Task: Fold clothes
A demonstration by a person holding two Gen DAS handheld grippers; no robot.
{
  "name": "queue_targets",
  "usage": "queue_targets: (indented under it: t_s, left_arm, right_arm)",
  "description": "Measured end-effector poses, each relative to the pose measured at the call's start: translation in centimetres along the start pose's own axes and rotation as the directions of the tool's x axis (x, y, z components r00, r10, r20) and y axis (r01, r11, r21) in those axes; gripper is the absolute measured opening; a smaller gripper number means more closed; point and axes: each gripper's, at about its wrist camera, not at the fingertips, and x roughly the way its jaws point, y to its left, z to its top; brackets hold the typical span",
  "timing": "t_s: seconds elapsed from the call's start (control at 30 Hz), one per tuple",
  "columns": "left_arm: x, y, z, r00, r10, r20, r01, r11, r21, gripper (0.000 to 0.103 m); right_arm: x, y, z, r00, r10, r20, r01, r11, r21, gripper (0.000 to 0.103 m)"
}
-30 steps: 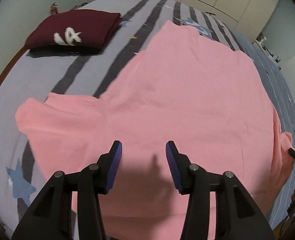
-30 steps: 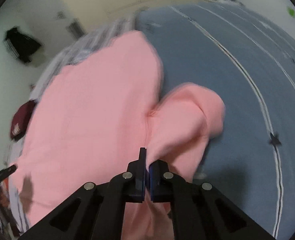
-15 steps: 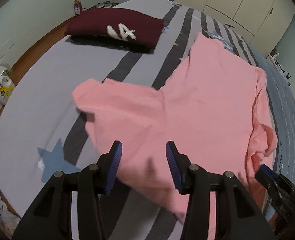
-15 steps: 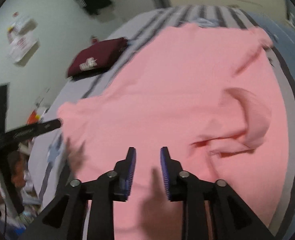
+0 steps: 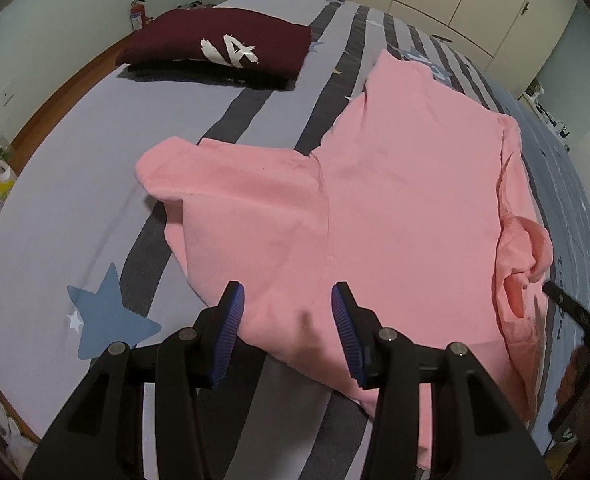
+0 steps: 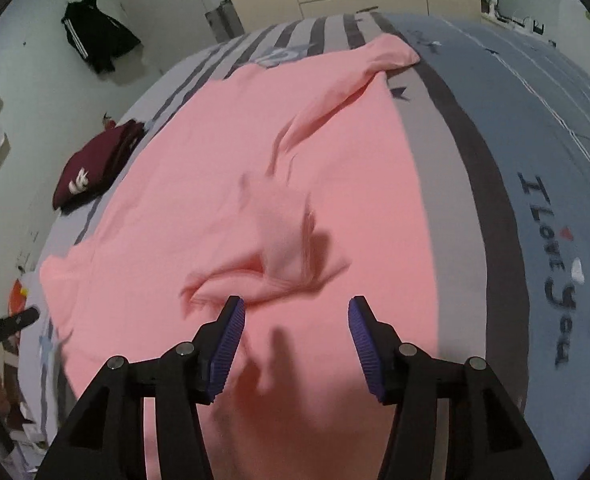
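Striped bedding with blue stars is covering the bed, and cream wardrobes are standing behind it. Spread flat across the middle, a pink shirt is lying with one sleeve flopped back over its body. A folded maroon top is sitting well apart near the far edge. The left gripper is hovering over the shirt's near hem, jaws apart and empty. The right gripper is opening above the cloth, nothing between its pads.

Right claw now opening, off the dropped pink sleeve
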Motion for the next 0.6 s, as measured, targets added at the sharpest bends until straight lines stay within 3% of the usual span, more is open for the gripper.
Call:
queue_targets:
  t_s: [0.17, 0.27, 0.6]
  left_arm:
    - [0.2, 0.5, 0.2, 1.0, -0.007, 0.0, 0.007, 1.0, -0.013, 0.042]
    - [0.1, 1.2, 0.2, 1.0, -0.013, -0.001, 0.013, 0.999, -0.032, 0.042]
    - [-0.6, 4.6, -0.8, 1.0, 0.003, -0.011, -0.004, 0.995, -0.102, 0.042]
  right_arm:
    - [3.4, 0.8, 1.9, 0.999, 0.04, -0.032, -0.041, 0.999, -0.026, 0.049]
    - [4.3, 2.5, 2.5, 0.995, 0.086, -0.053, -0.089, 0.995, -0.047, 0.016]
    - [3.8, 16.9, 1.2, 0.952, 0.287, -0.109, -0.304, 0.931, -0.203, 0.013]
